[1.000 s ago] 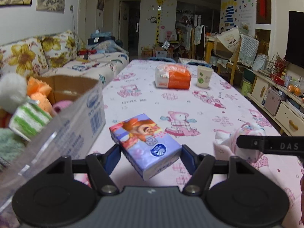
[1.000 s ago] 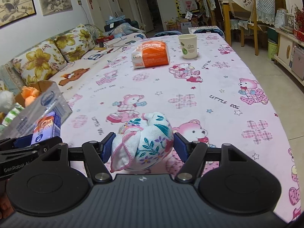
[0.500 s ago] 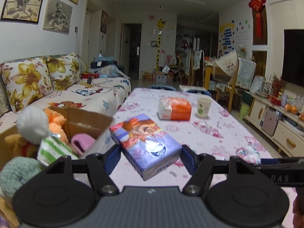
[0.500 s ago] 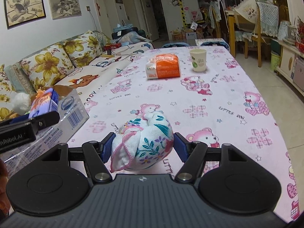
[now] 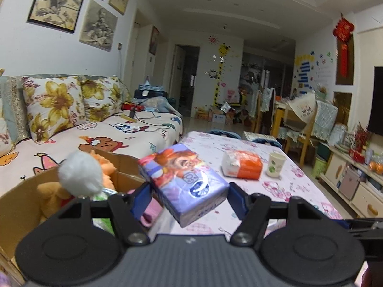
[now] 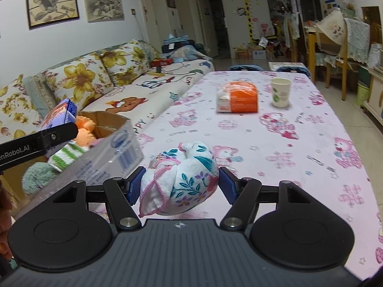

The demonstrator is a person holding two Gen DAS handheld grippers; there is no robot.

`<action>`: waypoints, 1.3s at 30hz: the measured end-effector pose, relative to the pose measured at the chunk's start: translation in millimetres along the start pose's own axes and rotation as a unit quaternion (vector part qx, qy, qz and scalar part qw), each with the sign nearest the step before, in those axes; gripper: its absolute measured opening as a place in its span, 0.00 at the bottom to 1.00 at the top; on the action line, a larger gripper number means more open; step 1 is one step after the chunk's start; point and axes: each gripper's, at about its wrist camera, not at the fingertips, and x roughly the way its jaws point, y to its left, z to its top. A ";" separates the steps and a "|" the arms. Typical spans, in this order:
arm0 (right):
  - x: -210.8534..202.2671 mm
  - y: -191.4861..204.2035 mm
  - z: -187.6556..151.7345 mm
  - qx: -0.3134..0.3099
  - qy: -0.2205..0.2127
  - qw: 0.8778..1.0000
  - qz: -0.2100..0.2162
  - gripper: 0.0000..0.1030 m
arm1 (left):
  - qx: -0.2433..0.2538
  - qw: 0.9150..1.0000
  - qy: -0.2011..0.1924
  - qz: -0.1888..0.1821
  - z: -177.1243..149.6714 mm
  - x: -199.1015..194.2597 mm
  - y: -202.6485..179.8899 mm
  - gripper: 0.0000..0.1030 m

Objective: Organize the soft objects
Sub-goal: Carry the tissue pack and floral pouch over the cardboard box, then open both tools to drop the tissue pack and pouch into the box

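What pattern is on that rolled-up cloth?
White cloth with teal leaves, flowers and pink edging; right wrist view shows it best.

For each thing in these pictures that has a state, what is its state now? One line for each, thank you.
Left gripper: shut on tissue pack.
Tissue pack: held in the air, tilted.
Right gripper: shut on cloth bundle.
Cloth bundle: rolled up, held.
Cardboard box: open, holding soft toys.
Paper cup: upright on the table.
Orange pack: lying on the table.

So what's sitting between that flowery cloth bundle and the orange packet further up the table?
Nothing: in the right wrist view, only bare tablecloth lies between the cloth bundle and the orange packet.
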 end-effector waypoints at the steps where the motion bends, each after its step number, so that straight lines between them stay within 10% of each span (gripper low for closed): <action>1: 2.3 3.6 2.7 -0.002 0.000 1.000 0.005 0.80 | -0.002 1.000 -0.003 0.004 1.3 -0.7 2.7 0.66; 16: 48.7 52.4 46.3 -0.011 -0.009 0.997 0.070 0.80 | -0.065 0.995 -0.019 0.067 8.4 -5.2 50.3 0.66; 31: 118.7 90.7 64.8 0.006 0.005 0.989 0.146 0.84 | -0.094 0.989 0.074 0.085 -6.0 23.2 78.5 0.67; 39: 120.8 85.2 66.7 0.039 -0.016 0.989 0.140 0.97 | -0.066 0.989 0.078 0.107 -6.4 23.2 75.3 0.90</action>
